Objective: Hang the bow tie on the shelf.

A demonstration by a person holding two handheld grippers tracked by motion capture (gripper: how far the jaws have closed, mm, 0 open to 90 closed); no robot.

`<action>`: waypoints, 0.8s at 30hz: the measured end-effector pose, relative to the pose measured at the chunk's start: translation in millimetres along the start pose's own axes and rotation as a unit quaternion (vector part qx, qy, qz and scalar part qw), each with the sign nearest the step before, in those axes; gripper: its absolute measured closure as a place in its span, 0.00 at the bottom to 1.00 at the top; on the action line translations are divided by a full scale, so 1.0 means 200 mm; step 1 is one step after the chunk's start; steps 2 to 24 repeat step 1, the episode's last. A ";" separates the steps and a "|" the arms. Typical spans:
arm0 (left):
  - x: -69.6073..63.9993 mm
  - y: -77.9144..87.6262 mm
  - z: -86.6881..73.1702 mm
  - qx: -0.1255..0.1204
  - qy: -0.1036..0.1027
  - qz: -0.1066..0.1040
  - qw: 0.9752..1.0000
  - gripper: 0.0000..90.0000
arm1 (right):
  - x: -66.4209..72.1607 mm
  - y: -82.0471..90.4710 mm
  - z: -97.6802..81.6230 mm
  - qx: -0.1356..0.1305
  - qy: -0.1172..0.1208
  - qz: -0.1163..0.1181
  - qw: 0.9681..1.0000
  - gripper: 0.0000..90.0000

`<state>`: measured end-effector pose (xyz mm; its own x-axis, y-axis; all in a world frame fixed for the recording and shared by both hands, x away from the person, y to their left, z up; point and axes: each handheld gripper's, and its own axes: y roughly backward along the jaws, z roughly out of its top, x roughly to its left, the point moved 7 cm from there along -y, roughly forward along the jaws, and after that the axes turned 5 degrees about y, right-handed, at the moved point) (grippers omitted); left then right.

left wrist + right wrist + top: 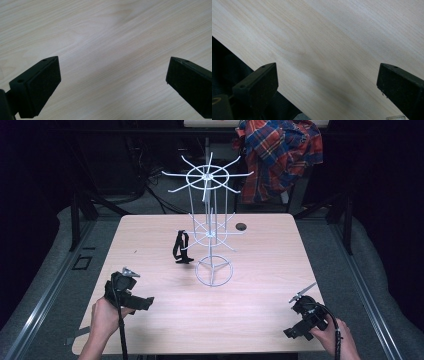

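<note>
The strap (181, 247), a black looped band with a small pale tag, is seen standing slackly on the bench (260, 285), just left of the rack (212, 227) and apparently touching no part of it. The rack is made of thin white wire: a ring base with three spokes, a slim upright post, and two tiers of radiating hooks, the upper tier being the wider.

Nearest the camera, the left claw (145, 302) is held low over the front left of the bench, its blocky black jaws spread wide with nothing between them; in the left gripper view only bare wood is framed by the flat matte pads (42, 85). The right claw (291, 333) is held at the front right corner, likewise released and empty, with the bench edge and dark floor seen past its jaws in the right gripper view.

The bench is a pale laminate with fine wood grain and rounded corners; a small dark round hole (241, 226) is set near its far edge. Grey carpet and metal rails are seen around it, and a red and blue plaid shirt (277, 155) is draped in the dark room behind.

The strap lies well apart from both claws, beyond the left one and nearer to it than to the right.
</note>
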<state>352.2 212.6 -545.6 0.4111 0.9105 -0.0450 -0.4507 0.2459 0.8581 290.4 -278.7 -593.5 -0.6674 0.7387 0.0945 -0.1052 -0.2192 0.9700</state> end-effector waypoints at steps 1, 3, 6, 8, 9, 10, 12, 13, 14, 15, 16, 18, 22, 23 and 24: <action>0.00 0.00 0.00 -0.001 0.002 0.000 1.000 0.00 | 0.00 0.00 0.00 0.003 0.001 0.000 1.000 0.04; 0.00 0.00 0.00 -0.001 0.002 0.000 1.000 0.00 | 0.00 0.00 0.00 0.003 0.001 0.000 1.000 0.04; 0.00 0.00 0.00 -0.001 0.002 0.000 1.000 0.00 | 0.00 0.00 0.00 0.003 0.001 0.000 1.000 0.04; 0.00 0.00 0.00 -0.001 0.002 0.000 1.000 0.00 | 0.00 0.00 0.00 0.003 0.001 0.000 1.000 0.04; 0.00 0.00 0.00 -0.001 0.002 0.000 1.000 0.00 | 0.00 0.00 0.00 0.003 0.001 0.000 1.000 0.04; 0.00 0.00 0.00 -0.001 0.002 0.000 1.000 0.00 | 0.00 0.00 0.00 0.003 0.001 0.000 1.000 0.04; 0.00 0.00 0.00 -0.001 0.002 0.000 1.000 0.00 | 0.00 0.00 0.00 0.003 0.001 0.000 1.000 0.04; 0.00 0.00 0.00 -0.001 0.002 0.000 1.000 0.00 | 0.00 0.00 0.00 0.003 0.001 0.000 1.000 0.04; 0.00 0.00 0.00 -0.001 0.002 0.000 1.000 0.00 | 0.00 0.00 0.00 0.003 0.001 0.000 1.000 0.04; 0.00 0.00 0.00 -0.001 0.002 0.000 1.000 0.00 | 0.00 0.00 0.00 0.003 0.001 0.000 1.000 0.04; 0.00 0.00 0.00 -0.001 0.002 0.000 1.000 0.00 | 0.00 0.00 0.00 0.003 0.001 0.000 1.000 0.04; 0.00 0.00 0.00 -0.001 0.002 0.000 1.000 0.00 | 0.00 0.00 0.00 0.003 0.001 0.000 1.000 0.04; 0.00 0.00 0.00 -0.001 0.002 0.000 1.000 0.00 | 0.00 0.00 0.00 0.003 0.001 0.000 1.000 0.04; 0.00 0.00 0.00 -0.001 0.002 0.000 1.000 0.00 | 0.00 0.00 0.00 0.003 0.001 0.000 1.000 0.04; 0.00 0.00 0.00 -0.001 0.002 0.000 1.000 0.00 | 0.00 0.00 0.00 0.003 0.001 0.000 1.000 0.04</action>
